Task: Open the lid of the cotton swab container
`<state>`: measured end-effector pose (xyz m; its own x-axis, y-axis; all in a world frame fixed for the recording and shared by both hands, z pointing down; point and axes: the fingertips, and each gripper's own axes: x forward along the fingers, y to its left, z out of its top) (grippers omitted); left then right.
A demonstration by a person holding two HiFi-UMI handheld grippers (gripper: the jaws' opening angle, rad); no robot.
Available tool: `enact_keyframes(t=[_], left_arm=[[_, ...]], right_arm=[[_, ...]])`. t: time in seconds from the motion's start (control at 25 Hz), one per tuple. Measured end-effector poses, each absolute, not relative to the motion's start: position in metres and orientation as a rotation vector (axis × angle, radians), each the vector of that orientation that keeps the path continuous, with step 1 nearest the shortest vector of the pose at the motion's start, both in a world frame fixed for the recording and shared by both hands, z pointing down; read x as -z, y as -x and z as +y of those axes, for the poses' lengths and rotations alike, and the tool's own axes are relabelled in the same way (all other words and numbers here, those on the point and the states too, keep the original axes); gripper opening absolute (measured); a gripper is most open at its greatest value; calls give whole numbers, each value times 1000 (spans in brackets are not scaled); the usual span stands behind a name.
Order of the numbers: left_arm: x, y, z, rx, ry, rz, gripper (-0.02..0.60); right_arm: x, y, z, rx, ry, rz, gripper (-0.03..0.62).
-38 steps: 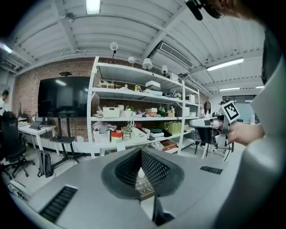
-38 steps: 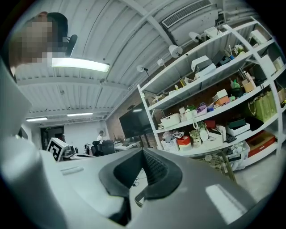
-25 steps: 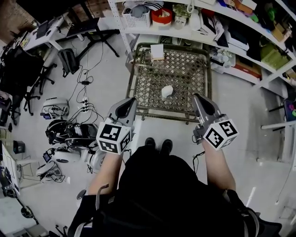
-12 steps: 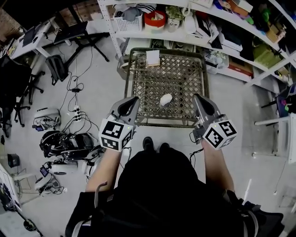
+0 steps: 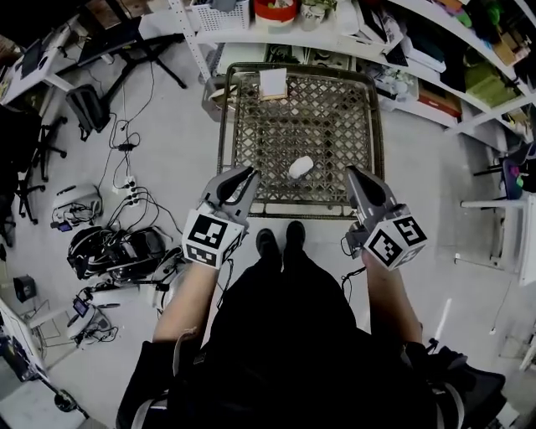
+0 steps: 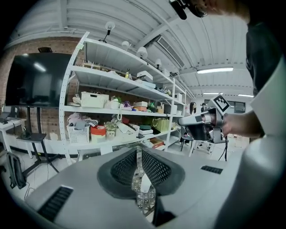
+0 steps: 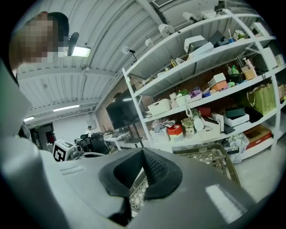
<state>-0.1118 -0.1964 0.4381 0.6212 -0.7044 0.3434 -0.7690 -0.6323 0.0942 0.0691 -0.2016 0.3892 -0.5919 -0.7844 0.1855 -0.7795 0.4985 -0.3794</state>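
The cotton swab container (image 5: 301, 166) is a small white rounded tub lying on a metal lattice table (image 5: 228, 126), near its front edge; its lid looks closed. My left gripper (image 5: 248, 174) hovers at the table's front left corner, left of the container and apart from it. Its jaws have just been opening by a hair: only a thin slit shows, with nothing in it. Through that slit the container (image 6: 144, 182) shows beyond the left gripper (image 6: 139, 154). My right gripper (image 5: 355, 174) is shut and empty at the front right corner. The right gripper (image 7: 144, 156) points over the table.
A white box (image 5: 273, 84) sits at the table's far edge. Loaded shelves (image 5: 335, 25) stand right behind the table. Cables and gear (image 5: 117, 243) litter the floor at left. The person's shoes (image 5: 280, 239) stand at the table's front rim.
The person has stepped up to the table. Both grippers have moved forward and lower, from short of the front rim to its two front corners. The container has not moved.
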Motion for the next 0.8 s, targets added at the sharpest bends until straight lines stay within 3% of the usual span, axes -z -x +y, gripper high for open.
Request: enact_keyframes(t=[0.8], left_arm=[[-604,65,-223,-527,-2626,-945,186]], right_arm=[[-502,-66,-212,948,1452,2689,9]])
